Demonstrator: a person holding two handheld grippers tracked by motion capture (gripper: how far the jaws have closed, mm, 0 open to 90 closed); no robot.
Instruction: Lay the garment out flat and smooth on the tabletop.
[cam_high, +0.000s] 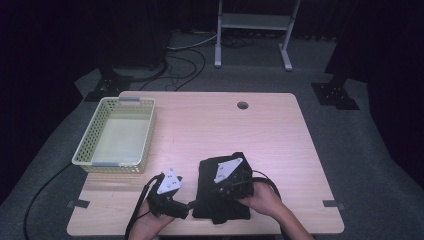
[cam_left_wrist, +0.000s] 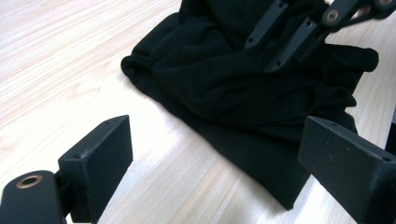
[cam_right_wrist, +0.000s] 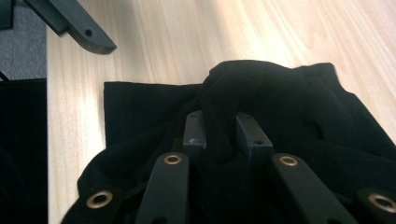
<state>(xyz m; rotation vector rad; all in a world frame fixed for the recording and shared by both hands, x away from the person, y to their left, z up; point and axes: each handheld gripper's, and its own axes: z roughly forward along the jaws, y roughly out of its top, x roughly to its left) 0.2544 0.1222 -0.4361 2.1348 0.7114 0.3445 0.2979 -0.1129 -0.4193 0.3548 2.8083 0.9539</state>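
A crumpled black cloth (cam_high: 207, 172) lies on the wooden table (cam_high: 225, 130) near its front edge. My right gripper (cam_high: 219, 188) rests on top of the cloth. In the right gripper view its jaws (cam_right_wrist: 223, 127) are pinched on a raised fold of the black cloth (cam_right_wrist: 289, 107). My left gripper (cam_high: 188, 206) sits just left of the cloth, low over the table. Its jaws stand wide open (cam_left_wrist: 219, 140), with the cloth's (cam_left_wrist: 224, 88) near corner between them but untouched. The right gripper's linkage (cam_left_wrist: 289, 37) shows above the cloth there.
A pale yellow perforated basket (cam_high: 90, 135) stands at the table's left side with nothing visible inside. A small round hole (cam_high: 242, 105) sits near the table's far edge. Cables trail off the front left. A white metal frame (cam_high: 252, 22) stands on the floor beyond.
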